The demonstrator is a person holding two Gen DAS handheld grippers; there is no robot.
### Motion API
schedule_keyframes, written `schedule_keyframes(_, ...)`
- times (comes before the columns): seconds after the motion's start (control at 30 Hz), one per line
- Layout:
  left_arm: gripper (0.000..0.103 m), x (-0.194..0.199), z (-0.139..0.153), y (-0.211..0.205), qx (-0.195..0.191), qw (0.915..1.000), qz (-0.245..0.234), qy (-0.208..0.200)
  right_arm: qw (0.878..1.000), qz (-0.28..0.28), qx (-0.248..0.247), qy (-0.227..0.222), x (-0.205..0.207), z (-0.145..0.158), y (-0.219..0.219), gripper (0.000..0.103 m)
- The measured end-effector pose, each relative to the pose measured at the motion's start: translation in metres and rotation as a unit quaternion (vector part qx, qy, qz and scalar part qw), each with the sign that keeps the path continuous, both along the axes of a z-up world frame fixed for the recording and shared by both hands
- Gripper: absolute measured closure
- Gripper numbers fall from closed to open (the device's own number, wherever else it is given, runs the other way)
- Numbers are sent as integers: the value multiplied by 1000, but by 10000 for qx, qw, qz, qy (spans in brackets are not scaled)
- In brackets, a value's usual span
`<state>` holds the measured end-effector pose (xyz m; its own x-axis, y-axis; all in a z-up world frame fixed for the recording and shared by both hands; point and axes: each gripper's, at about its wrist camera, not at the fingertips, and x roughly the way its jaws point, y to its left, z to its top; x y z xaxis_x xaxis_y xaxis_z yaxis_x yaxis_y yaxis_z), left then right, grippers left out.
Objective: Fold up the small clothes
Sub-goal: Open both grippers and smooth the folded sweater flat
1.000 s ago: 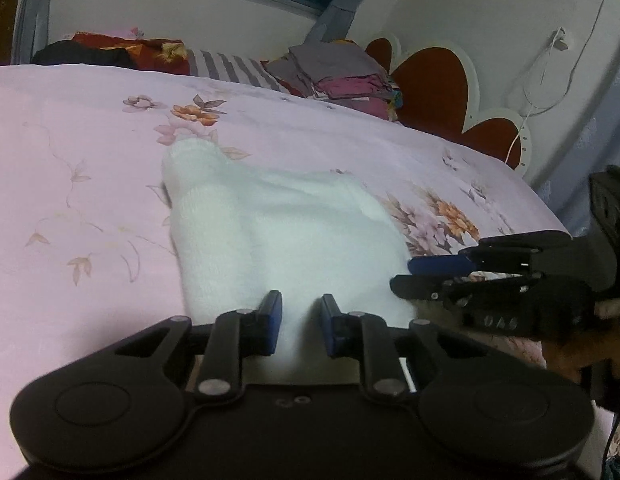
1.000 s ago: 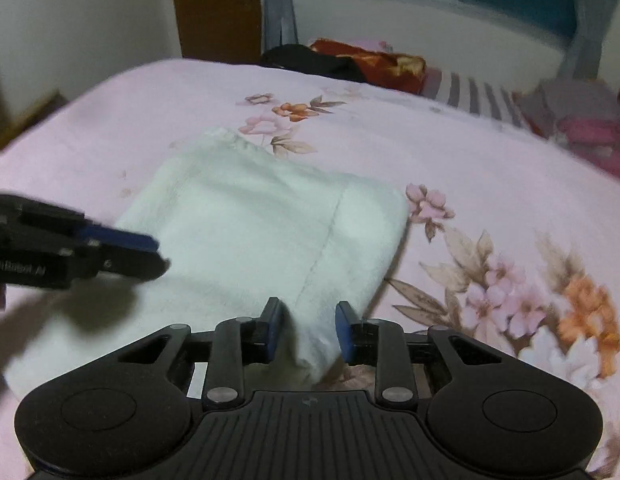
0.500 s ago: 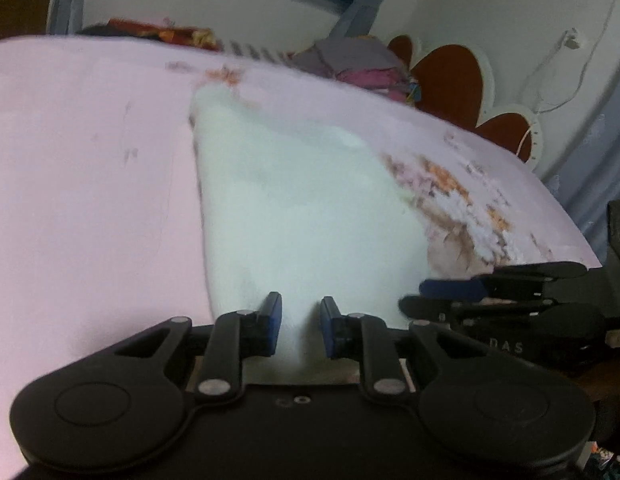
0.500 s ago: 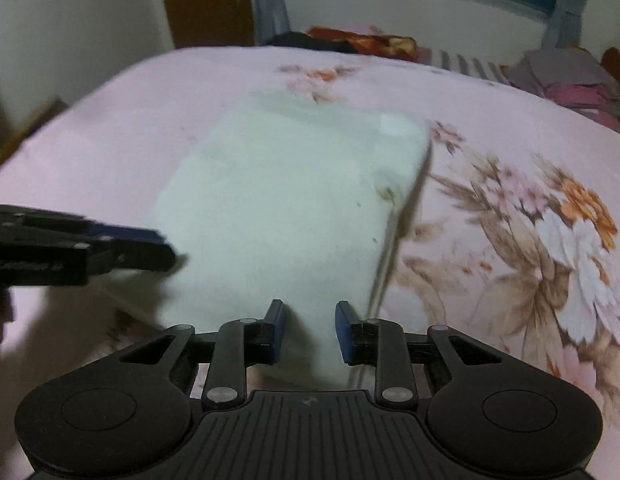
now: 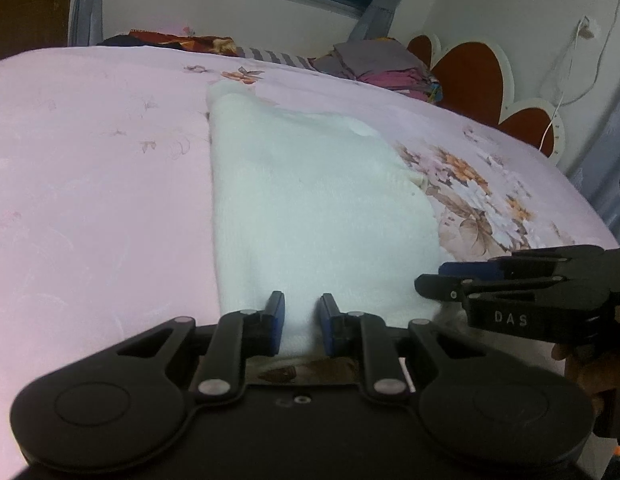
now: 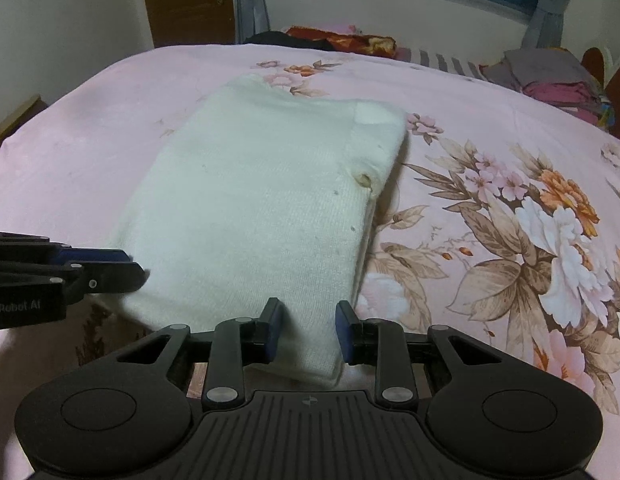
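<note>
A white knitted garment (image 5: 310,200) lies folded and flat on the pink floral bedsheet (image 5: 90,200), its long side running away from me. My left gripper (image 5: 302,300) is shut on its near edge, with cloth bunched between the blue pads. My right gripper (image 6: 309,308) is shut on the near right corner of the same garment (image 6: 262,208). In the left wrist view the right gripper (image 5: 426,280) comes in from the right at the garment's near corner. The left gripper (image 6: 138,272) shows from the side at the near left corner in the right wrist view.
A stack of folded clothes (image 5: 382,64) sits at the far right of the bed by the red headboard (image 5: 470,76). A dark and red bundle (image 6: 338,40) lies along the far edge under the window. A wooden door (image 6: 186,0) stands at the back left.
Both grippers moved across the bed with the garment's near edge in them. The cloth now lies flatter and more stretched out. Most of that shift came before the middle frames.
</note>
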<state>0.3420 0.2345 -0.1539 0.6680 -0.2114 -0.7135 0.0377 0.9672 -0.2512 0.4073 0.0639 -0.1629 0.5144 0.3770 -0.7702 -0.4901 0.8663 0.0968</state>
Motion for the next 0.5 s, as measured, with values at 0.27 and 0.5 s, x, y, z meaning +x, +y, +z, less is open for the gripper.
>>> schedule_keyframes(0.27, 85, -1, 1, -9, 282, 9995, 154, 7, 9997, -151, 170, 29, -5, -2, -10, 75)
schedule_keyframes(0.5, 84, 4, 4, -14, 532, 9983, 184, 130, 9992, -142, 242, 299, 5, 0, -12, 73)
